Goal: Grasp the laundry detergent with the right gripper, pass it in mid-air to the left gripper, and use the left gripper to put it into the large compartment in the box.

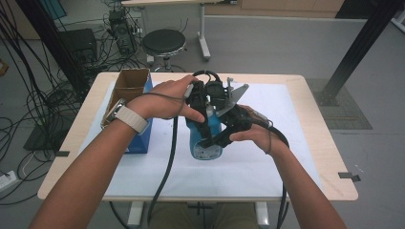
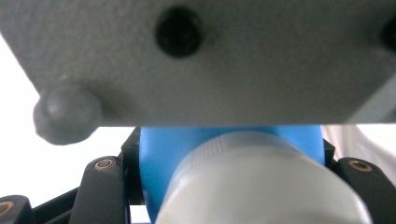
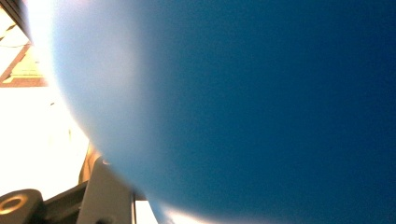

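Note:
A blue bottle [image 1: 204,143] with a pale label stands on the white sheet [image 1: 267,157] at mid-table. My left gripper [image 1: 205,136] comes down on it from behind, and my right gripper [image 1: 217,139], with its grey plate [image 1: 235,98], reaches across it from the right. In the left gripper view the blue bottle [image 2: 187,149] and its grey-white cap [image 2: 261,186] sit tight between the two black fingers [image 2: 102,186], under the other gripper's grey plate [image 2: 210,60]. The bottle's blue wall [image 3: 257,102] lies right against the lens in the right gripper view, with one finger [image 3: 109,196] pressed to it.
An open cardboard box [image 1: 130,86] on a blue carton [image 1: 141,138] stands at the table's left, close to my left wrist. Beyond the far edge are a round stool [image 1: 164,42] and a tangle of cables [image 1: 28,95]. A black post [image 1: 358,47] rises at the right.

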The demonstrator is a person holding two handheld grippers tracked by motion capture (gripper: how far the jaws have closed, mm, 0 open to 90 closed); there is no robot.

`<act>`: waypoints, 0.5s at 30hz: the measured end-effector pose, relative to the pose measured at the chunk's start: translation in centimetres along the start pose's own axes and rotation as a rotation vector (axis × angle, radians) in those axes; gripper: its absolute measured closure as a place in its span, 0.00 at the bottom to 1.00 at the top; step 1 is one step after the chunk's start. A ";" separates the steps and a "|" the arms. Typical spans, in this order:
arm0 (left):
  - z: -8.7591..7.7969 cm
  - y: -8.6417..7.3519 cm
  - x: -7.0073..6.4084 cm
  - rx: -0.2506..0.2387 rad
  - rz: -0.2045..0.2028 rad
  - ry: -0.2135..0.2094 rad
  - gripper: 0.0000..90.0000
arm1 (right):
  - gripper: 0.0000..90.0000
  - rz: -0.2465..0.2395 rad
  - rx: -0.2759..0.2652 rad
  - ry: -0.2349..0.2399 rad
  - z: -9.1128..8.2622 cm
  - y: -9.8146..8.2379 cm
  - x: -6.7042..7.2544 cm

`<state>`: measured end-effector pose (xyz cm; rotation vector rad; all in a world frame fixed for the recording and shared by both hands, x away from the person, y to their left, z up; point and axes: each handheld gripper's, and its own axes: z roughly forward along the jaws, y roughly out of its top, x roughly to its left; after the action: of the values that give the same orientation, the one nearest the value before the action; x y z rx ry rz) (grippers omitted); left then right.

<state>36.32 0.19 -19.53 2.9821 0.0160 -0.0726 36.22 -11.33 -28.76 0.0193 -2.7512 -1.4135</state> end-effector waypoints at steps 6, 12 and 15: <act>0.0 0.0 0.0 -0.002 -0.001 -0.002 0.43 | 0.48 -0.005 0.001 0.003 -0.1 0.0 0.0; 0.0 0.0 -0.1 -0.006 -0.003 0.003 0.43 | 0.48 -0.005 0.003 0.000 -0.1 0.0 0.0; -0.1 0.0 -0.1 -0.007 -0.001 0.006 0.44 | 0.48 0.007 0.010 -0.006 -0.1 0.1 0.2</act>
<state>36.18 0.23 -19.46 2.9750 0.0182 -0.0637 36.06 -11.33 -28.61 0.0059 -2.7603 -1.4003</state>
